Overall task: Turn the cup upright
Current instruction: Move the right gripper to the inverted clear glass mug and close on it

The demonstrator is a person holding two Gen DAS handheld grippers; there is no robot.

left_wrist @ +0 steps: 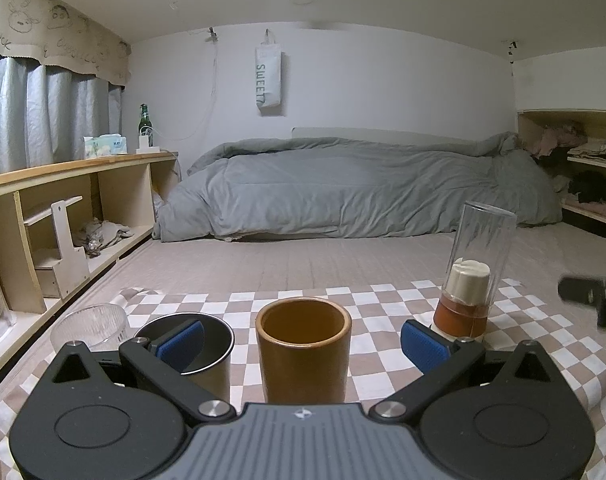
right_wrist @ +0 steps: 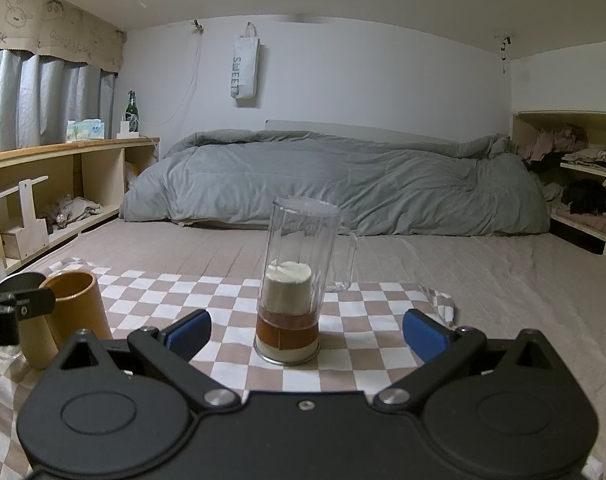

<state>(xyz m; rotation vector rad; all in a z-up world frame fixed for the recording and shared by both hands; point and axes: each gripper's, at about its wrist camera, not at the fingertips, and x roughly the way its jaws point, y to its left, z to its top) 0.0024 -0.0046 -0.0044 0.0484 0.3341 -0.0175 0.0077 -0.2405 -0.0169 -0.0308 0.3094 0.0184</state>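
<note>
A brown cup [left_wrist: 303, 350] stands upright, mouth up, on the checkered cloth [left_wrist: 383, 344]; it stands between the fingers of my open left gripper [left_wrist: 303, 340], not touched by them. It also shows at the left of the right wrist view [right_wrist: 77, 306]. A tall clear glass bottle [right_wrist: 295, 284] stands mouth down on its amber and cream cap, straight ahead of my open, empty right gripper [right_wrist: 305, 334]; it shows in the left wrist view [left_wrist: 473, 276] too.
A metal-rimmed cup [left_wrist: 205, 346] and a ribbed glass bowl [left_wrist: 91, 324] stand left of the brown cup. A clear glass mug [right_wrist: 343, 264] stands behind the bottle. A grey duvet [left_wrist: 343, 188] lies at the back, with wooden shelves [left_wrist: 63, 208] on the left.
</note>
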